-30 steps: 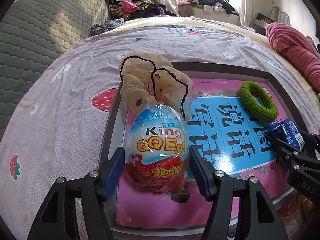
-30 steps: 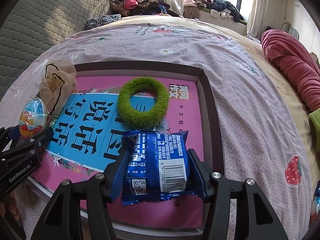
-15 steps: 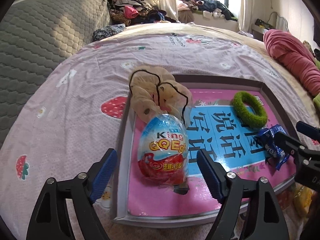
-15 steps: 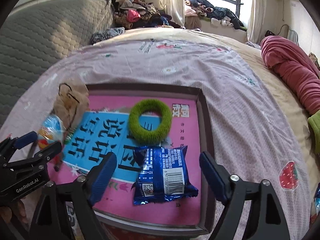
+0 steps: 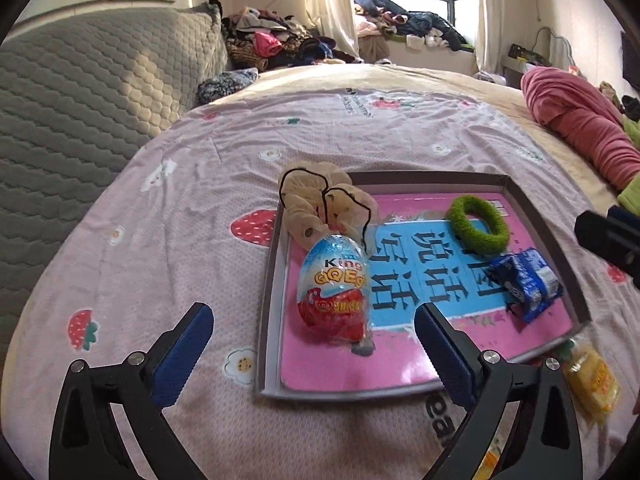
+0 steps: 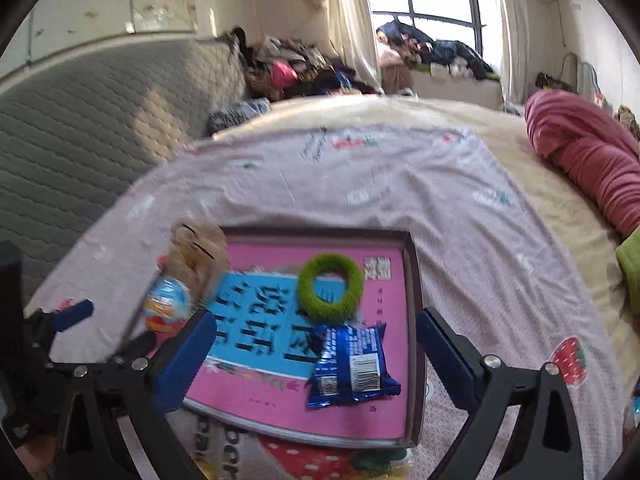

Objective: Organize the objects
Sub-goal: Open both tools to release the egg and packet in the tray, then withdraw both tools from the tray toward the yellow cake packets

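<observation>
Left wrist view: the left claw (image 5: 312,350) hangs above the bed (image 5: 192,216) with its jaws spread wide and nothing between them; they have just been opening, and the wrapped chocolate egg (image 5: 335,286) now lies free on its side in the tray (image 5: 267,300), near the tray's left edge. A beige scrunchie (image 5: 320,208) sits in the tray's far left corner, touching the egg's top. A green fuzzy ring (image 5: 478,226) lies toward the far right corner, and a blue snack packet (image 5: 526,280) rests near the right edge. A yellow packet (image 5: 592,378) lies on the bed just outside the tray's near right corner, likely still to be sorted. Right wrist view, somewhat blurred: the right claw (image 6: 316,360) is likewise released and empty, its jaws having just been opening, and the blue snack packet lies flat in the tray between and beyond the fingers, near the tray's near right corner, just in front of the green ring. The left claw shows at the left edge of this view, beside the egg. Each item seems spaced apart along the tray so that it sits in its own place, and both claws look to be clear of what they set down
</observation>
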`<move>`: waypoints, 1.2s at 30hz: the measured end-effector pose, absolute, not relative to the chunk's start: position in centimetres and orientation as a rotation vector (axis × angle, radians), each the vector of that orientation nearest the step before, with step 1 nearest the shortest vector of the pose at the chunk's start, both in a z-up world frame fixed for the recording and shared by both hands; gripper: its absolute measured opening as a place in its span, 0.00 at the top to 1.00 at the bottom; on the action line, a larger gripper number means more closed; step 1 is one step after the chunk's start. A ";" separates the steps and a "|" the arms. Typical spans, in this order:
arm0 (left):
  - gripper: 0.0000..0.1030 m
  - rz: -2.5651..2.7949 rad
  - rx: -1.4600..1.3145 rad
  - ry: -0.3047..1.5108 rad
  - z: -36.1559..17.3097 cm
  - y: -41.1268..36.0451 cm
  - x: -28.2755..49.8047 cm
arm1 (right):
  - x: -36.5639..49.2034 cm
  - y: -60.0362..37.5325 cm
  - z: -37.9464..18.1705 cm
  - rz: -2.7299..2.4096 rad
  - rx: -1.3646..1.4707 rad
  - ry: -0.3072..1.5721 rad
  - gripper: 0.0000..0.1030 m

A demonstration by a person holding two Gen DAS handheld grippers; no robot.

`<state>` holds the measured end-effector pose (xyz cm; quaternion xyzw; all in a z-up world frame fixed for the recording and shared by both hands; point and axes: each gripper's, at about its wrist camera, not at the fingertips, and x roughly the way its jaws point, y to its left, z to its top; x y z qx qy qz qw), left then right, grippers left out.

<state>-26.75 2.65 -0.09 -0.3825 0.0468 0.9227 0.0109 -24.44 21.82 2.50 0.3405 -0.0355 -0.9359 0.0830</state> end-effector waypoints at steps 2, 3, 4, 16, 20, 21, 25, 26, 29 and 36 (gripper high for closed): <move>0.02 2.871 -1.169 0.157 0.6 2.7 -25.8 | -23.3 21.7 3.8 -2.793 0.970 -0.140 0.01; 0.01 2.877 -1.162 0.159 1.0 2.6 -25.3 | -22.7 21.5 4.4 -2.795 0.947 -0.148 0.01; 0.01 2.879 -1.153 0.149 1.3 2.6 -24.9 | -22.1 21.4 5.0 -2.800 0.928 -0.147 0.01; 0.01 2.904 -1.108 0.098 5.4 2.1 -18.5 | -15.2 22.1 6.4 -2.784 0.949 -0.168 0.01; 0.01 2.913 -1.075 0.115 6.6 2.4 -16.0 | -13.3 22.8 7.9 -2.825 0.926 -0.129 0.01; 0.01 2.915 -1.072 0.109 6.9 2.3 -15.5 | -12.7 23.0 8.3 -2.828 0.914 -0.126 0.01; 0.01 2.920 -1.067 0.095 8.1 2.1 -13.6 | -10.2 23.6 10.4 -2.835 0.872 -0.133 0.01; 0.01 2.922 -1.062 0.098 8.4 2.2 -13.2 | -9.7 23.8 10.8 -2.844 0.864 -0.123 0.01; 0.01 2.934 -1.033 0.103 9.5 2.2 -11.8 | -8.0 24.2 12.0 -2.871 0.852 -0.085 0.01; 0.01 2.945 -1.006 0.125 11.3 2.3 -8.6 | -4.6 24.8 13.7 -2.906 0.839 -0.047 0.01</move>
